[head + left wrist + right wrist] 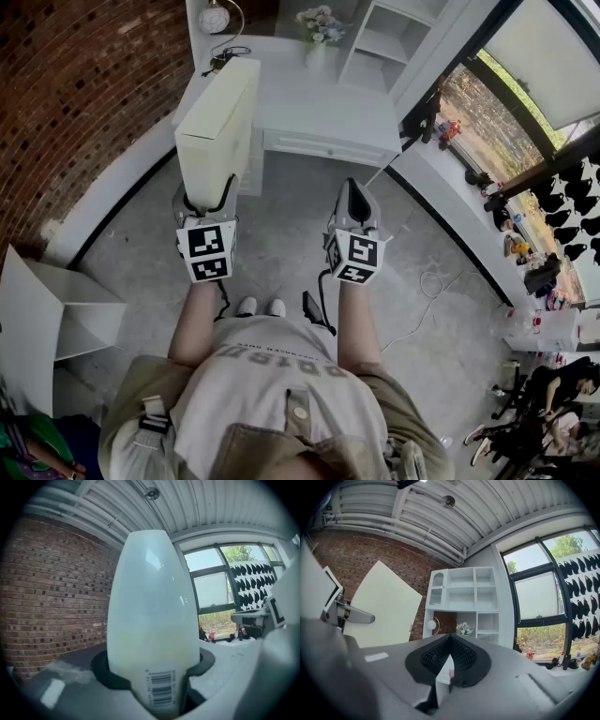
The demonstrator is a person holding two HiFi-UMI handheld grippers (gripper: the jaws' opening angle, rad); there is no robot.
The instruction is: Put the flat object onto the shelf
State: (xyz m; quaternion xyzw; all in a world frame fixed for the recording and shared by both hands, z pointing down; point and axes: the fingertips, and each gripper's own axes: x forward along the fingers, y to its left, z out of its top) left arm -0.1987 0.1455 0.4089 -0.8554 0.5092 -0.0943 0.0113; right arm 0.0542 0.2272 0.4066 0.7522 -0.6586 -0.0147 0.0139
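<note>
The left gripper (208,199) is clamped on the lower end of the one flat object (220,122), a pale cream box held upright in the air. The box's barcoded narrow side sits between the jaws, and it rises in front of the left end of the white table (323,117). The right gripper (354,202), second of the two, is closed on nothing, its pads meeting. One bunch of flowers (319,26) stands at the table's far edge, and one round clock (214,17) at its far left corner. One white shelf unit (384,42) rises at the far right corner.
</note>
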